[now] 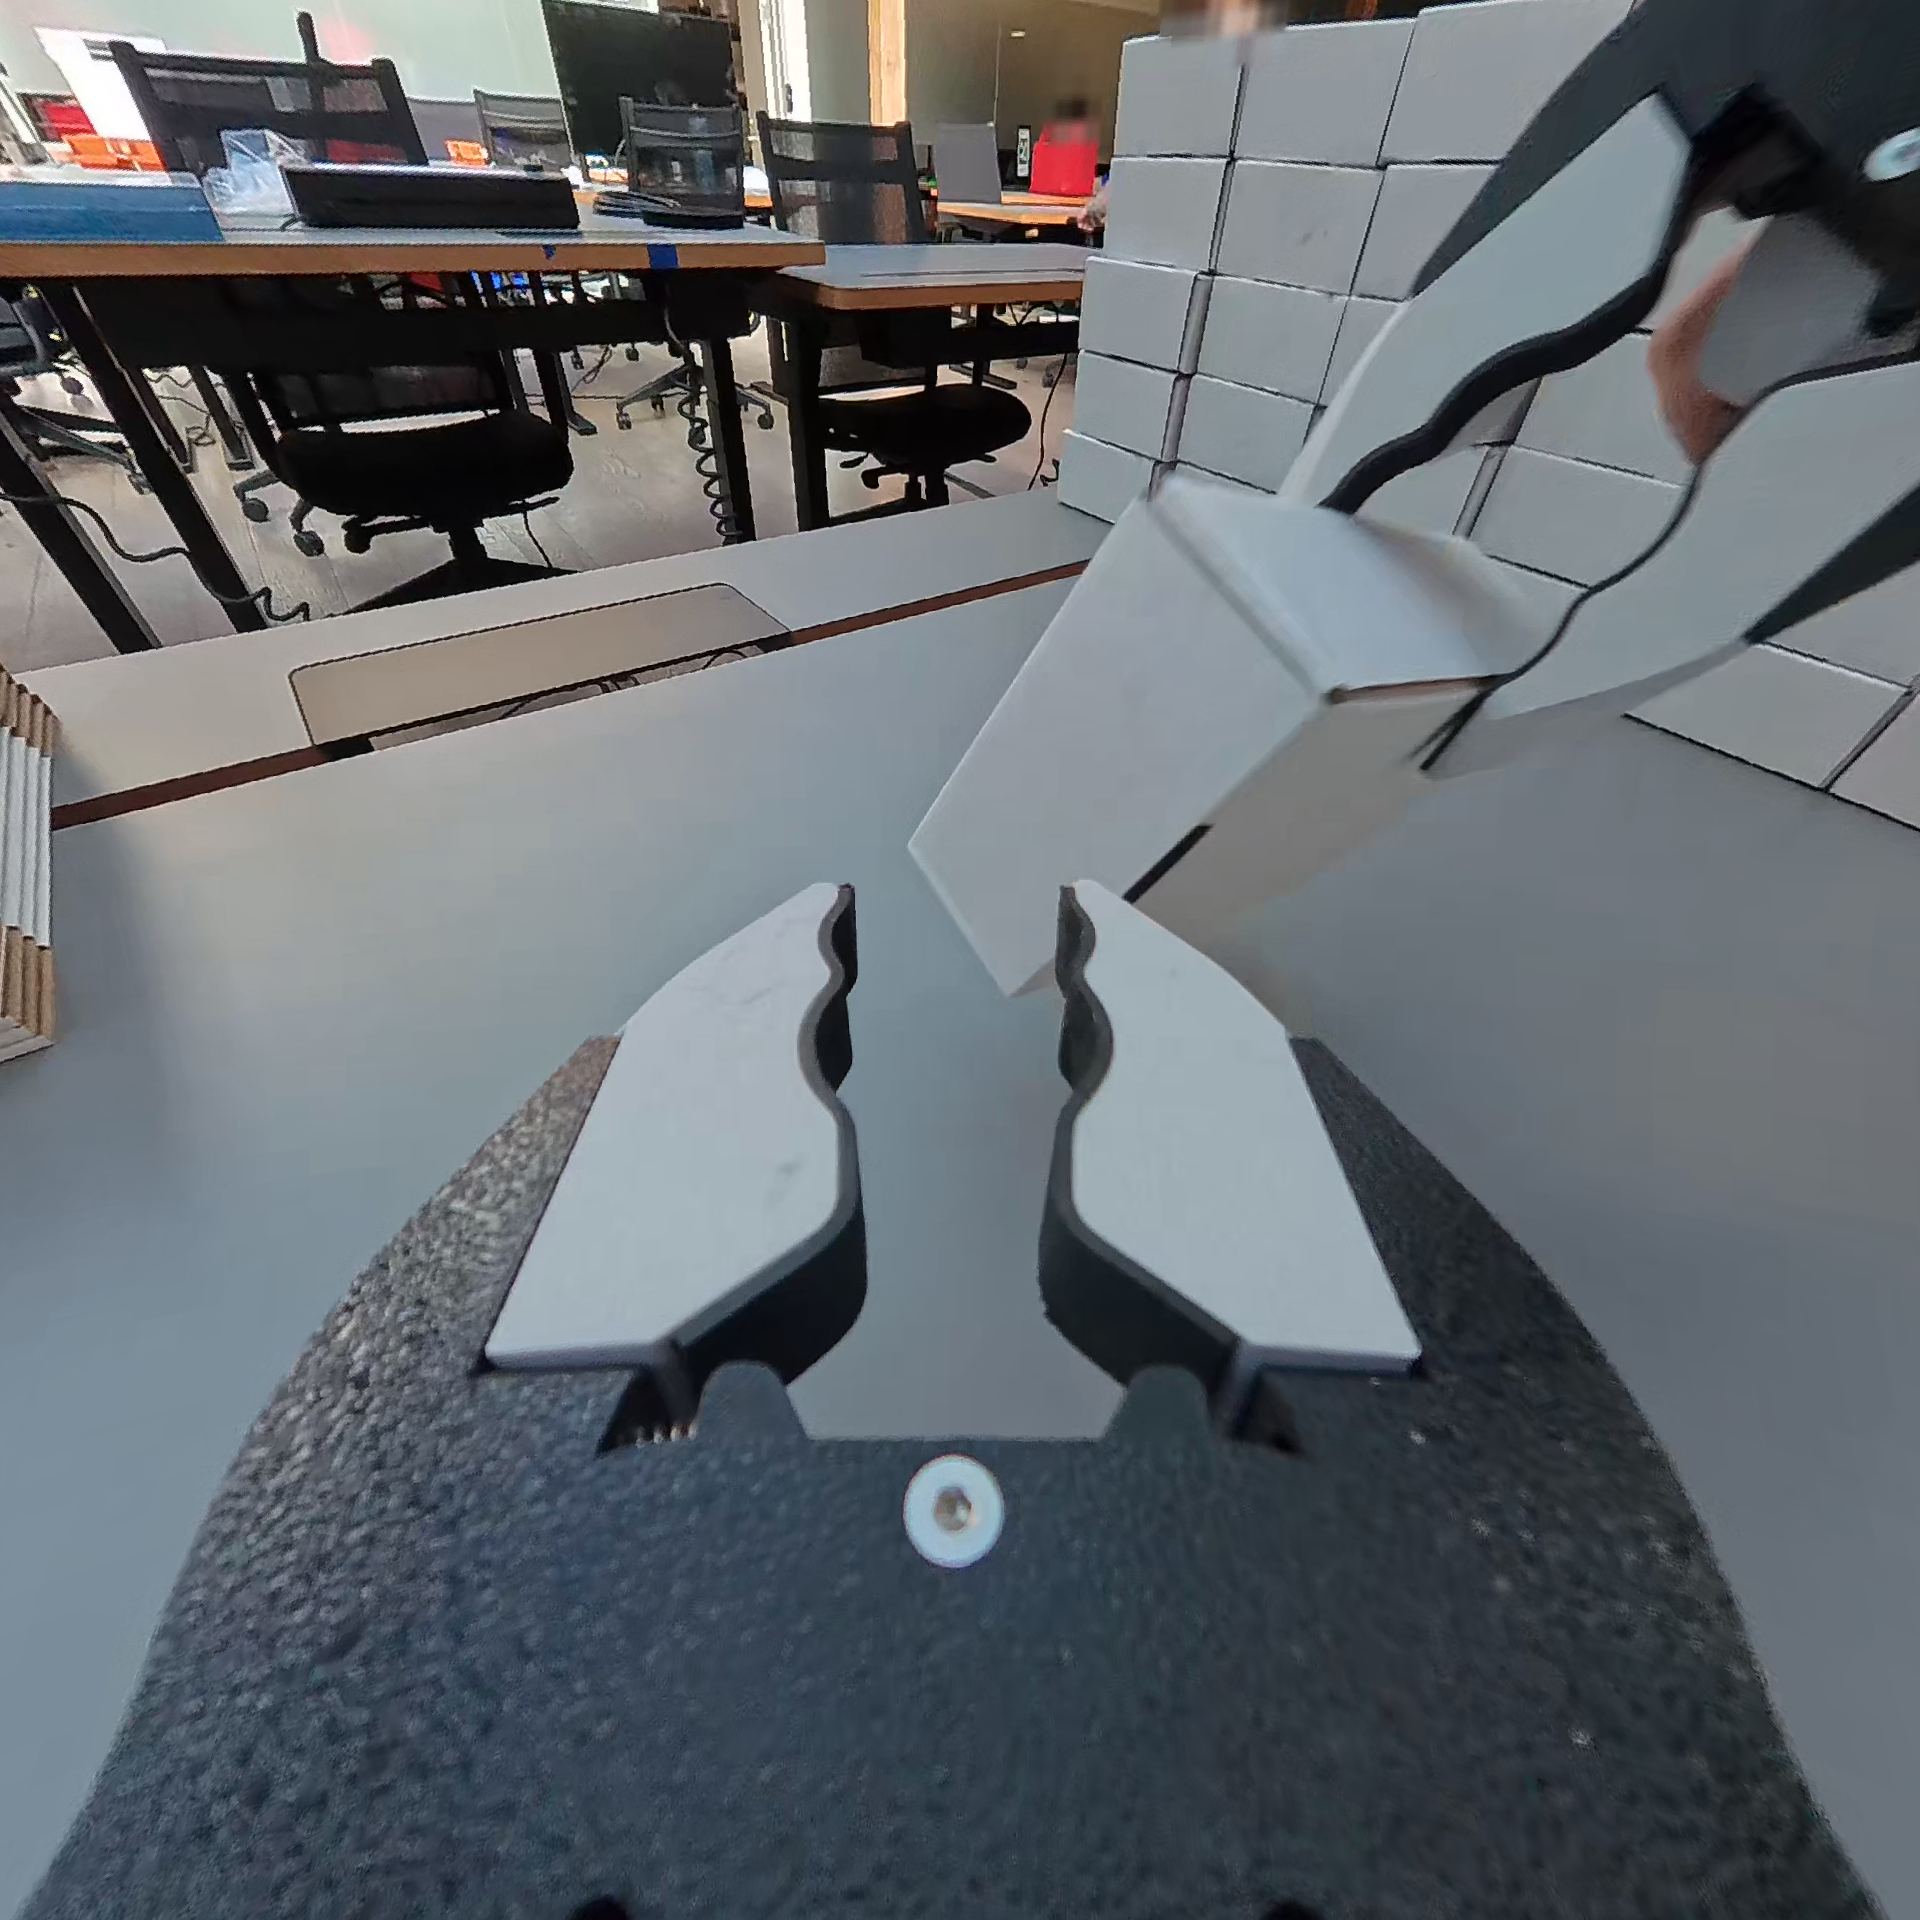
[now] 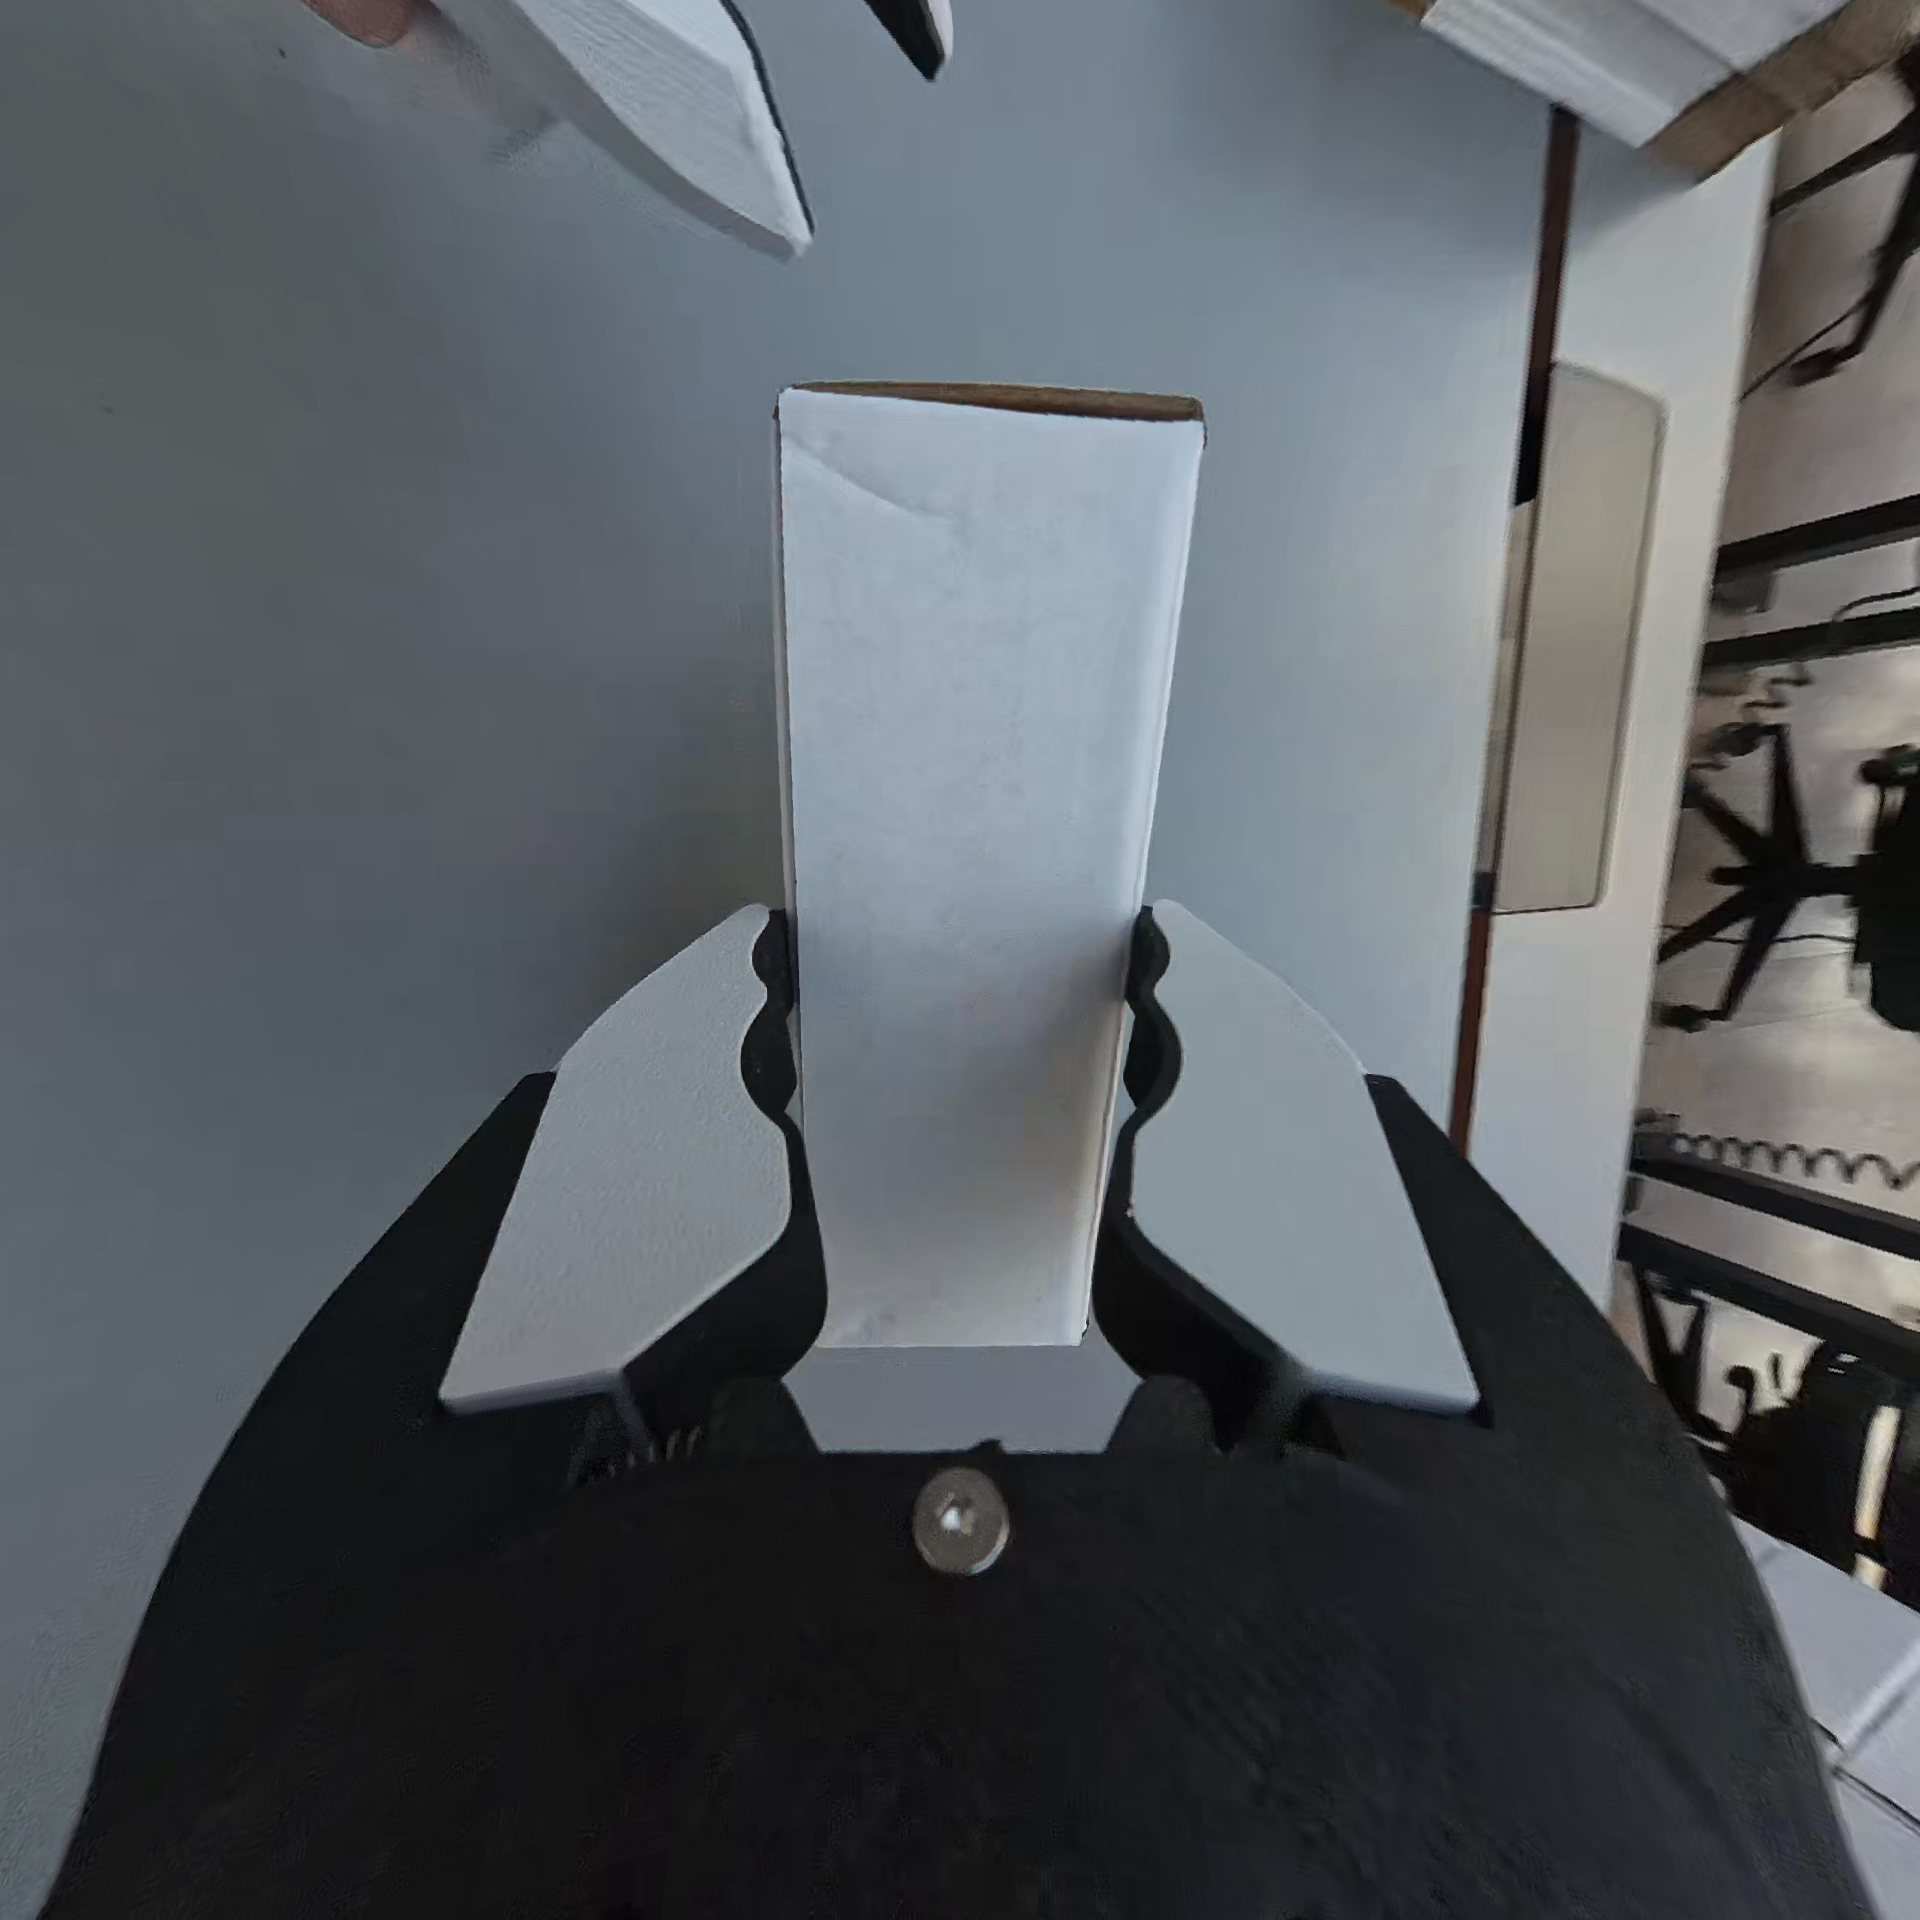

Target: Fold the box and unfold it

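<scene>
The right tongs [image 2: 961, 914] hold the box [image 2: 982, 883], a long white carton, by its two long sides, one finger pressed on each, with about half its length sticking out past the fingertips; its far end shows a brown cardboard edge. From the left wrist view the same box [image 1: 1195, 727] hangs clear of the grey desk [image 1: 416, 1039], tilted with its free end down toward the middle of the desk, and the right tongs [image 1: 1455, 665] come in from the upper right, a bit of a hand [image 1: 1694, 374] showing behind them. The left tongs [image 1: 956, 904] are parted to a middling gap with nothing between the fingers; they hover over the desk just beside the lower corner of the box, whose tip sits next to the right fingertip, though I cannot tell if they touch. In the right wrist view the left tongs [image 2: 862, 135] show only as two tips at the top edge, apart from the box. A stack of white boxes [image 1: 1247, 260] stands like a wall along the far right side of the desk, and a pile of flat cartons [image 1: 26, 862] sits at its left edge. Beyond the far edge are other tables [image 1: 416, 249] and black chairs [image 1: 416, 457]
</scene>
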`<state>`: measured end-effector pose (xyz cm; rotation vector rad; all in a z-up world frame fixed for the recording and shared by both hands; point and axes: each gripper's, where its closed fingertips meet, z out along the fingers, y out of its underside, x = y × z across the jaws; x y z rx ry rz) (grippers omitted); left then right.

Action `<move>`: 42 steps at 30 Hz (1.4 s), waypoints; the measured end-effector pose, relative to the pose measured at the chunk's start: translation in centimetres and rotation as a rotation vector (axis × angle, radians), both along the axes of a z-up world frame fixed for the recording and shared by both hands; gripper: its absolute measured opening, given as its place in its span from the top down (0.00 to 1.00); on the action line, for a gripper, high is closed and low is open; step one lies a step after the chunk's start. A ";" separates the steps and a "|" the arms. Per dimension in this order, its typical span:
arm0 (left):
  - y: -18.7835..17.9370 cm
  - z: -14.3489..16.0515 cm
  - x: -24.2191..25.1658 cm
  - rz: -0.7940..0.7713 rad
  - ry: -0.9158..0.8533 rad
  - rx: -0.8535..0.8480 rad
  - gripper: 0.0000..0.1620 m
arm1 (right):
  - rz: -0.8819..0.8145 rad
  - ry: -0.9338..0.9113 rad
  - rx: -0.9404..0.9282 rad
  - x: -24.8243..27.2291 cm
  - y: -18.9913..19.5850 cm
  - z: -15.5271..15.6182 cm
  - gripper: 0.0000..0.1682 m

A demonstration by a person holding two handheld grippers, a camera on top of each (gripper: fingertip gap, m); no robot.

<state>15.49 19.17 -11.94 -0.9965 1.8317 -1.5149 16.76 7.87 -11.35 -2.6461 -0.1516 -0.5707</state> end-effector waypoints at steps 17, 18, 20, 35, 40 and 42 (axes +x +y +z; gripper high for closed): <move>-8.8 0.1 -3.6 -0.168 -0.041 0.206 0.76 | -0.116 -0.882 0.002 -20.2 -34.3 6.0 0.63; -9.5 0.2 -3.8 -0.180 -0.041 0.200 0.76 | -0.147 -0.898 -0.019 -20.7 -36.0 5.5 0.63; -10.9 0.1 -4.1 -0.207 -0.040 0.197 0.76 | -0.227 -0.923 -0.051 -20.7 -39.2 4.3 0.63; -15.6 -2.1 -4.6 -0.306 0.009 0.265 0.76 | -0.238 -0.921 -0.092 -15.6 -44.3 -0.5 0.63; -15.1 -3.5 -4.9 -0.316 0.033 0.286 0.76 | -0.191 -0.879 -0.073 -15.5 -44.2 -1.7 0.63; -14.9 -3.8 -5.0 -0.319 0.045 0.281 0.75 | -0.186 -0.773 -0.051 -15.7 -43.9 -2.2 0.63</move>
